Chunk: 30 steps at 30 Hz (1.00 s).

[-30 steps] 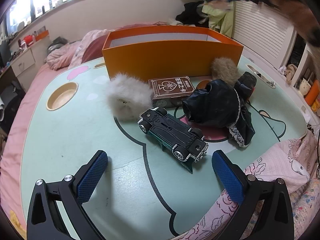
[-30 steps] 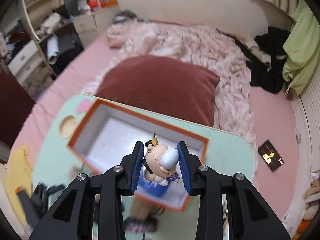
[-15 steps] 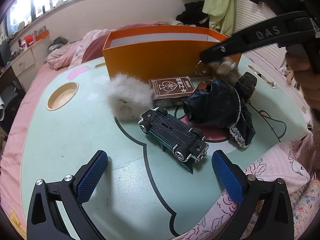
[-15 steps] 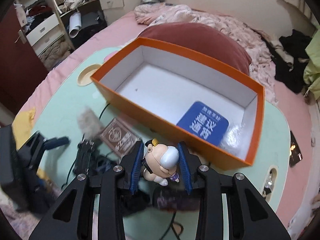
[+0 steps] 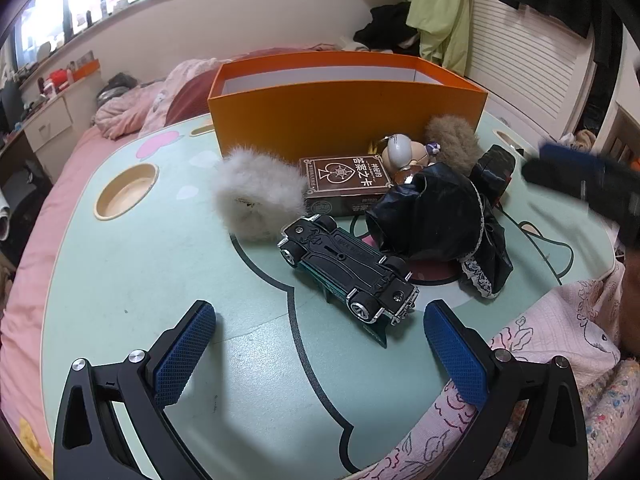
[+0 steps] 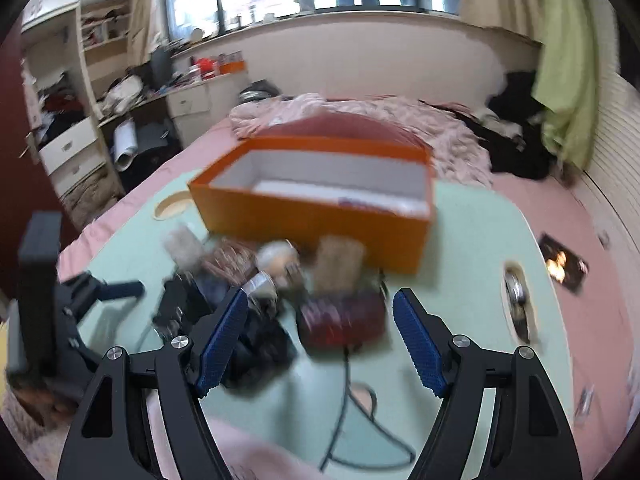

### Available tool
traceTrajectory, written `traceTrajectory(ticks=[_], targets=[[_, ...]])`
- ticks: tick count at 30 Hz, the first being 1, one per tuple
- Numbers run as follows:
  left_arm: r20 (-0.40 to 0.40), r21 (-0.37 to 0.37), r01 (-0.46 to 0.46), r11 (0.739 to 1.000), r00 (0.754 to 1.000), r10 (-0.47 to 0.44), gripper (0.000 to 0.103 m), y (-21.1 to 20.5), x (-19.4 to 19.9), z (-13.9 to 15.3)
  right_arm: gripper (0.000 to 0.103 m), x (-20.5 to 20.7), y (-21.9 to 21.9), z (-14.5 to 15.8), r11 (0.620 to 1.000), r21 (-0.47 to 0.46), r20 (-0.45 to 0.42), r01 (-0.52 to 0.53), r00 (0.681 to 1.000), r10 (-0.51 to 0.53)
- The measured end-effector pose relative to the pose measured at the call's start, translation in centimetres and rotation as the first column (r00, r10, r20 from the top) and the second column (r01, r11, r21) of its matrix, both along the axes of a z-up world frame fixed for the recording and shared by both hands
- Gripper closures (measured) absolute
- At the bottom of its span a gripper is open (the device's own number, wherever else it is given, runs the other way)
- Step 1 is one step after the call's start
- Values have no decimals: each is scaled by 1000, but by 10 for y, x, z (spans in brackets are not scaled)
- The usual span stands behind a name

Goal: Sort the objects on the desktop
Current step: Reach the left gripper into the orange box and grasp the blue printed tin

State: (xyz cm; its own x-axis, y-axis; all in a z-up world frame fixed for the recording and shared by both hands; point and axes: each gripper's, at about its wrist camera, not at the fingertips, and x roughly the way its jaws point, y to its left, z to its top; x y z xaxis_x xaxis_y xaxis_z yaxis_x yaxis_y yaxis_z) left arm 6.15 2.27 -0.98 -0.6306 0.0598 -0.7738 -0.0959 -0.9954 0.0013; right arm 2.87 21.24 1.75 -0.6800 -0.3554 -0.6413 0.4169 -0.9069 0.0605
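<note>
A small big-headed figurine [image 5: 400,149] lies on its side on the table against the front wall of the orange box [image 5: 344,116], between the brown card box [image 5: 345,182] and a brown fur ball [image 5: 452,142]. My right gripper [image 6: 320,340] hovers low over the pile, its jaws opening with nothing between them; the blurred figurine [image 6: 278,256] lies beyond its fingertips. My left gripper [image 5: 320,344] stands open just short of an upturned toy car [image 5: 348,268]. A white fur ball [image 5: 256,196] and black lace-trimmed cloth [image 5: 436,216] lie beside the car.
The round pale green table [image 5: 140,280] has cup hollows at the left [image 5: 126,191] and right [image 6: 516,300]. A dark red object [image 6: 344,316] with a cable sits under the right gripper. Pink bedding surrounds the table. The box [image 6: 320,196] holds a few items.
The right gripper, shut on the figurine above the box, came down towards the pile and opened. The figurine now lies in front of the box. The left gripper stayed still.
</note>
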Motion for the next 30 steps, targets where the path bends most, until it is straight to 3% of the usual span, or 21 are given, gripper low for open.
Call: traceTrajectory(ticks=[9,11,14,15,16,25,30], targets=[[-1,0,-7,1000,1000,7,0,0,2,0,27,3,9,-39,1000,-6,83,19,996,-19],[-3,-1,-10,1000,1000,10,0,1,3,0,18,2,7,-42,1000,14,91,9,996,-11],[-3,0,-12,1000,1000,12,0,2,5,-1,14,5,-3,-45,994,106,68,16,997,-23],[-3,0,-13,1000,1000,13,0,1,6,-1,3,5,-7,-47,991,133,63,13,998,-22],[-4,0,-14,1000,1000,14,0,1,7,-1,0,3,-8,-49,992,129,78,-1,997,-9],[-4,0,-20,1000,1000,20,0,0,6,-1,0,2,-5,-52,992,122,66,-22,998,14],[-31,5,-122,993,992,122,0,-16,10,9,0,2,-5,-52,992,121,67,-22,998,14]])
